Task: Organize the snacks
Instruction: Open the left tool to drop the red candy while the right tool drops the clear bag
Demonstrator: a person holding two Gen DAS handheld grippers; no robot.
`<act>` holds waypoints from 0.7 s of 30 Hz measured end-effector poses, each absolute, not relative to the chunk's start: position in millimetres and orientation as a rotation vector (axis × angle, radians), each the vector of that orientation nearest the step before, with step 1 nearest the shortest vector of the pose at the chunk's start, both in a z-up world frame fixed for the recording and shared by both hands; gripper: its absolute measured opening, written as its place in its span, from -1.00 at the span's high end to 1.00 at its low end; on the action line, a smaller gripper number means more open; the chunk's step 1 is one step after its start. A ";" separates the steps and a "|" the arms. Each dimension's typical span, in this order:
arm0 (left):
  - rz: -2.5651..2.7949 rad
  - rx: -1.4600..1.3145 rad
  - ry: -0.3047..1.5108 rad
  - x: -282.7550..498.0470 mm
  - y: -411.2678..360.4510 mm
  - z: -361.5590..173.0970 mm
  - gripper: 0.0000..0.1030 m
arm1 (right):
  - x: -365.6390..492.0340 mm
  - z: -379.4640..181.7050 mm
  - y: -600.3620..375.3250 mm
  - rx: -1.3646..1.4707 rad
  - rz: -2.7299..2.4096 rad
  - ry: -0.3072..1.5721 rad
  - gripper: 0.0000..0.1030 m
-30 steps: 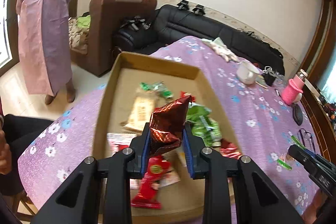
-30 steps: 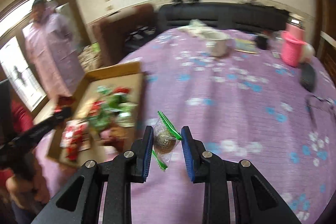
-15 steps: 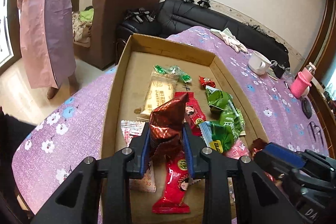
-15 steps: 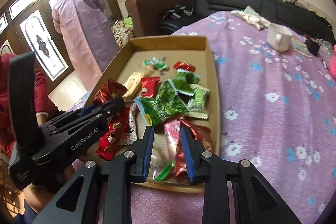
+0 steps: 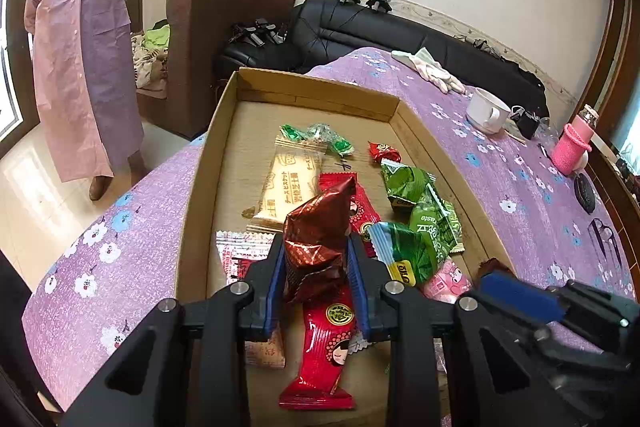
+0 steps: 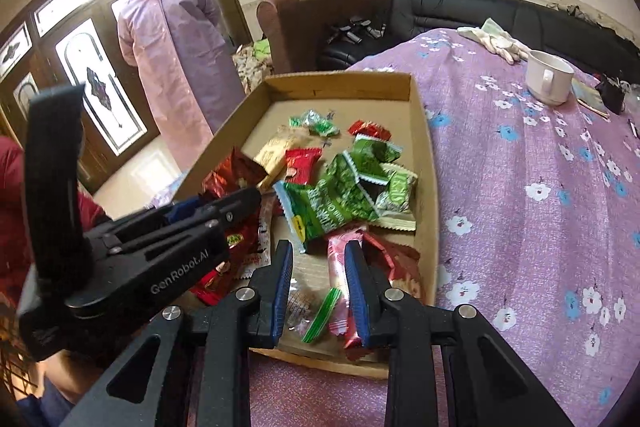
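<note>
A shallow cardboard tray (image 5: 200, 195) on the purple flowered table holds several snack packets, red, green, beige and pink. My left gripper (image 5: 316, 259) is shut on a crumpled dark red foil packet (image 5: 318, 235) and holds it above the tray's near end. In the right wrist view the tray (image 6: 424, 163) lies ahead. My right gripper (image 6: 318, 269) is open over its near edge. A clear packet with a green seal (image 6: 316, 311) lies loose in the tray between and below the fingers. The left gripper also shows in the right wrist view (image 6: 224, 203), to the left.
A white mug (image 6: 548, 79), a pink bottle (image 5: 572, 143), glasses and small dark items stand on the table to the right. A person in a pink coat (image 5: 84, 43) stands left of the table. A brown armchair and black sofa are behind.
My right gripper carried the clear packet left from the table to the tray, opened and let it drop there. My left gripper came lower over the tray, still holding the red foil packet.
</note>
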State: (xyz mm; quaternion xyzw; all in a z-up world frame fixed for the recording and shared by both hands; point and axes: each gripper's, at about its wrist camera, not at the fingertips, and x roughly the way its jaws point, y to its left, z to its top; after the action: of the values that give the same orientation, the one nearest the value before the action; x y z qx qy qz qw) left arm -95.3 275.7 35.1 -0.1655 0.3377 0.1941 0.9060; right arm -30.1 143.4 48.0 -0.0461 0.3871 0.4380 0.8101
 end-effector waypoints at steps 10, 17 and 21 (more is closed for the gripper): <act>0.406 -0.312 0.693 -94.1 271.0 36.7 0.07 | -20.6 64.1 111.1 0.020 0.917 0.838 0.15; 0.421 -0.306 0.699 -92.5 271.8 36.4 -0.07 | -22.2 73.2 79.6 0.051 0.863 0.812 -0.27; 0.421 -0.285 0.707 -90.1 268.9 36.4 -0.19 | -22.2 69.5 56.2 0.064 0.819 0.811 -0.31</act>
State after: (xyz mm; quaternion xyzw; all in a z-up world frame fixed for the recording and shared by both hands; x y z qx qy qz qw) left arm -90.1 268.9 36.4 -0.1381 0.3425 0.2041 0.9066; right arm -22.2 56.2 69.5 0.0302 0.3833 0.3870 0.8381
